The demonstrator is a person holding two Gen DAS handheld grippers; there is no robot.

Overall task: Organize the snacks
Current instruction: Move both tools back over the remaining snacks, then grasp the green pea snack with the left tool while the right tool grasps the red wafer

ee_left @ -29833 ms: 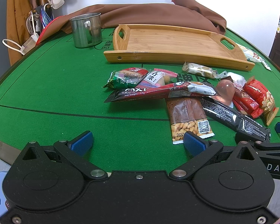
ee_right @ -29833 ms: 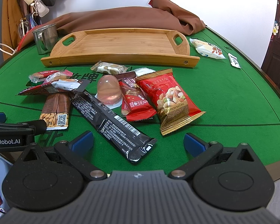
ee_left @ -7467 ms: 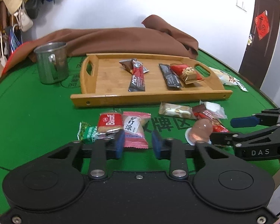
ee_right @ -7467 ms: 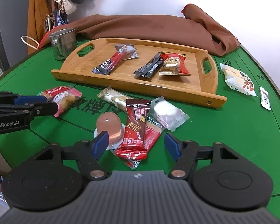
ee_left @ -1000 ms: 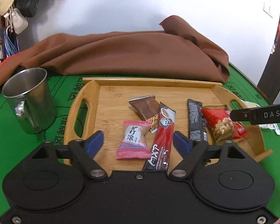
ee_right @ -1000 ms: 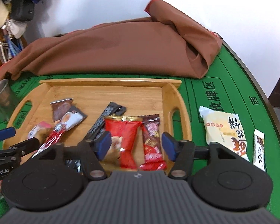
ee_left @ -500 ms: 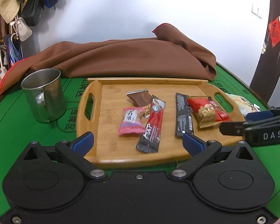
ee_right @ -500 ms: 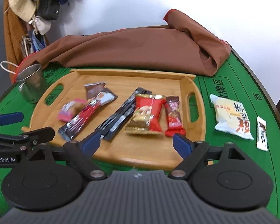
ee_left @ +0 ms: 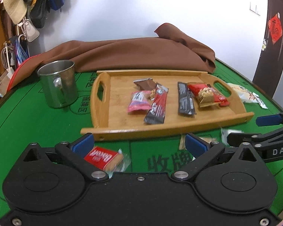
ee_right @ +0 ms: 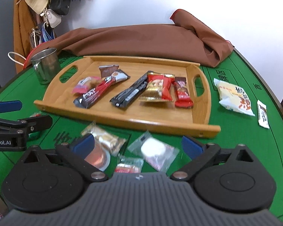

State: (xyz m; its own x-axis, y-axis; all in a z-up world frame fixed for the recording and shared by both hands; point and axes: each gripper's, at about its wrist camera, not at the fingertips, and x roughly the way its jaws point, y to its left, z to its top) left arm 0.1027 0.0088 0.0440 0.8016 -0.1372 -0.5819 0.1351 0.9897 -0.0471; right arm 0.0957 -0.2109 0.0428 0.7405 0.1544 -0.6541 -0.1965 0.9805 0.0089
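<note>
Snacks are lying in two groups: six packets are resting inside the light bamboo tray with cut-out handles (ee_right: 200, 130), mid-frame in both views, among them a pink wrapped sweet (ee_left: 138, 101), a long red-and-black bar (ee_left: 157, 106), a flat black bar (ee_left: 185, 98) and a red-and-gold nut packet (ee_right: 156, 88). Loose ones are sitting on the green felt table (ee_left: 37, 120) below the tray, blurred and partly hidden. A red biscuit packet (ee_left: 101, 156) is showing lower left in the left view, half covered by the left gripper (ee_left: 139, 144). In the right view a pink jelly cup (ee_right: 98, 155) is tucked behind a blue pad, beside a clear packet with a white lump (ee_right: 153, 150); a red wrapper below them is cut off by the gripper body. The right gripper (ee_right: 138, 145) has just been opening, and both grippers are spread wide with nothing pinched. A steel mug (ee_left: 59, 83) is standing left of the tray, a brown cloth (ee_right: 141, 39) is heaped behind it, and a pale bun packet (ee_right: 234, 96) is lying to the right.
</note>
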